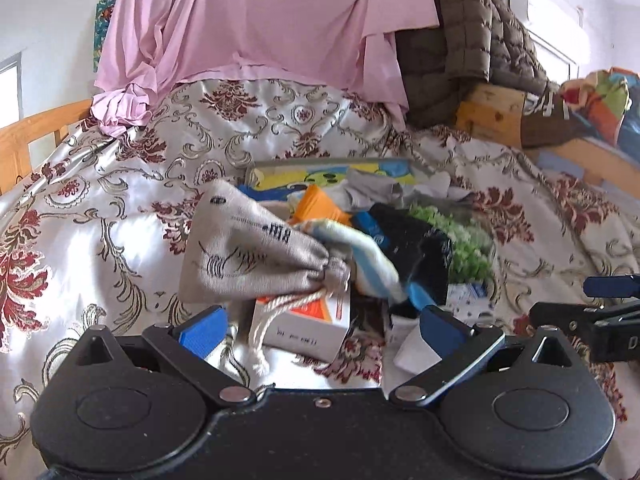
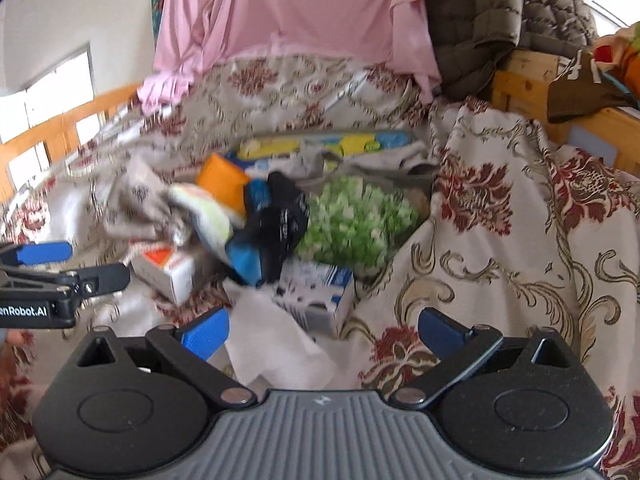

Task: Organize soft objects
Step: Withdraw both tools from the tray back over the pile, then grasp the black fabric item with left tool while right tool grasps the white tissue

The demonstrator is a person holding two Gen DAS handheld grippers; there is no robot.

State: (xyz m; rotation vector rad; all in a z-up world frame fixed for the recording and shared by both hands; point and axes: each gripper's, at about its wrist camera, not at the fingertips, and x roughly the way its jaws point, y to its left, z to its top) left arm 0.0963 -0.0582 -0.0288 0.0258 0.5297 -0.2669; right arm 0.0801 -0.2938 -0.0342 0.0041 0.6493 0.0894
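1. Blue-padded left gripper (image 1: pixel 322 322) stands wide and empty; the right gripper (image 2: pixel 324 328) is likewise spread, holding nothing.
2. Just ahead of the left gripper lies the linen drawstring pouch (image 1: pixel 248 252), its cinched neck and cord resting on an orange-and-white carton (image 1: pixel 304 320); its long axis runs left to right across the fingers.
3. By my judgement the left gripper is nearer the pouch.
4. Beyond, touching the pouch, lies a heap of socks: a pale striped sock (image 1: pixel 360 256) and a black-and-blue sock (image 1: pixel 412 248).
5. Green fuzzy cloth (image 2: pixel 356 216) lies farther right.
6. Open bedspread (image 1: pixel 100 240) to the left gives clear room; the wooden bed rail (image 1: pixel 36 132) bounds it farther off.
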